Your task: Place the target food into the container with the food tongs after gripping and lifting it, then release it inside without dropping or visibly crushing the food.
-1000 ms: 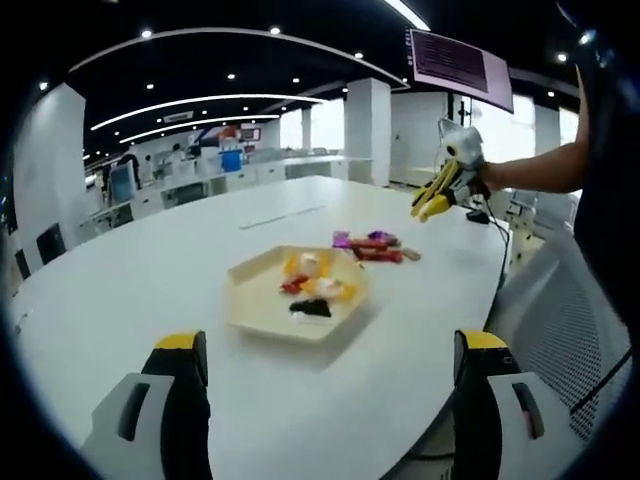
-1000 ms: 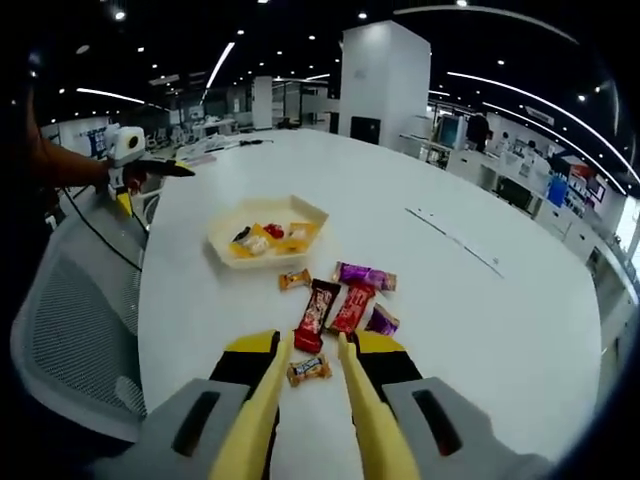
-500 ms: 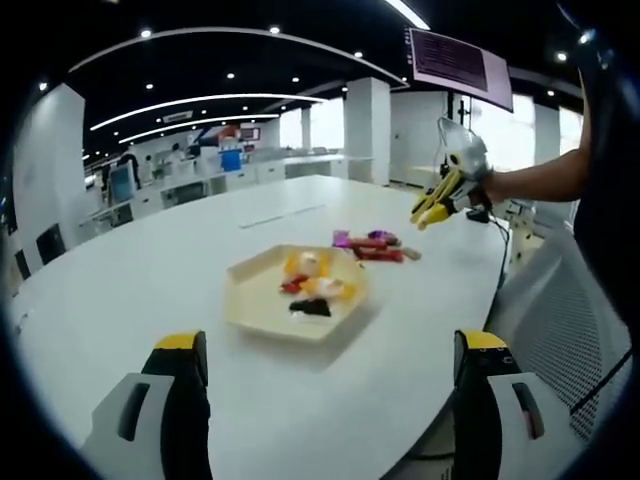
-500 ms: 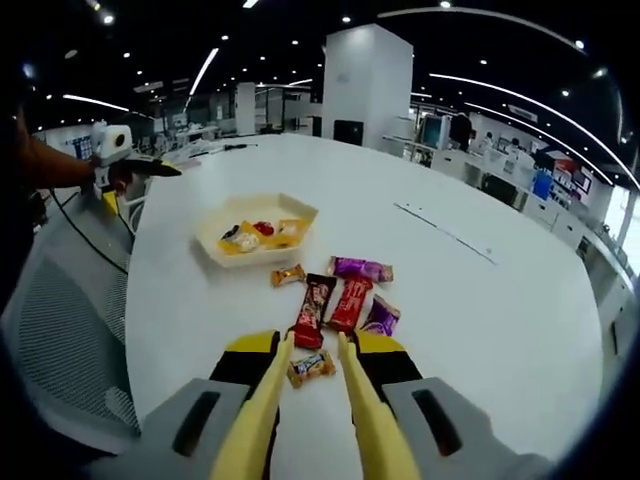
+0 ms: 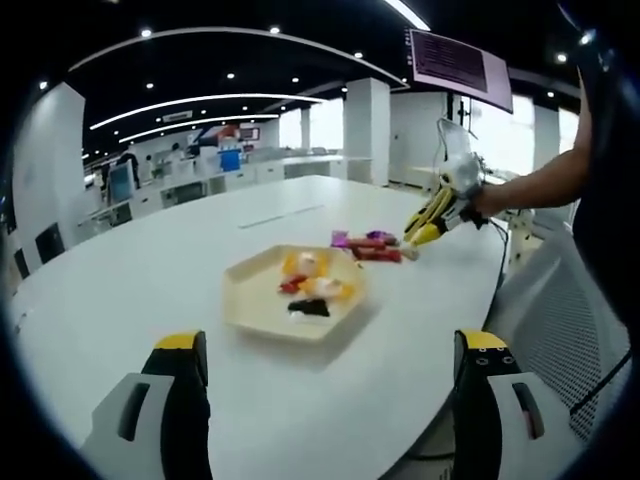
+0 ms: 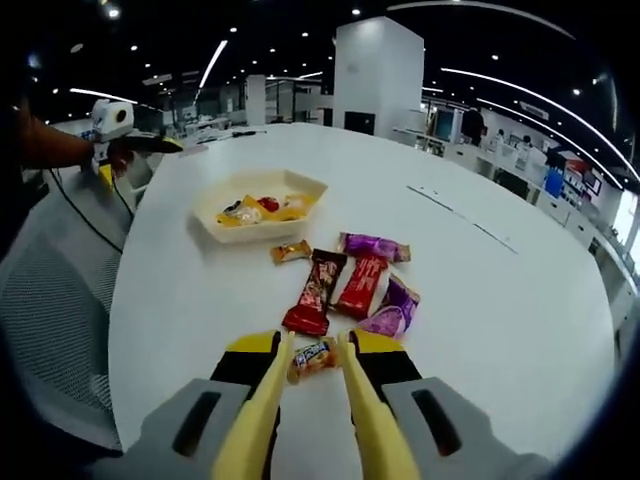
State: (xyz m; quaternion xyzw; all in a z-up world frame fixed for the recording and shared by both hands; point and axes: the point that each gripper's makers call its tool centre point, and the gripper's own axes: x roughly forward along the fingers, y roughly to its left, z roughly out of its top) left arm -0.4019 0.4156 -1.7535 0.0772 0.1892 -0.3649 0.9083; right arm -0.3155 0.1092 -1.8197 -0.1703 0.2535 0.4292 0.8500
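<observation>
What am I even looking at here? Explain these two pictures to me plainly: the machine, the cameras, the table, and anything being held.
There is no robot arm. A person holds a two-jaw gripper in each hand, and a fisheye camera rides on each one. In the left gripper view, the left gripper stands wide open above a white table, facing a cream tray of small sweets. The person's arm reaches in from the right with the right gripper, lowered to the wrapped snacks beyond the tray. In the right gripper view, yellow tongs fixed to that gripper's jaws straddle a small orange candy lying on the table. Whether they already pinch it I cannot tell. Nothing is lifted yet.
</observation>
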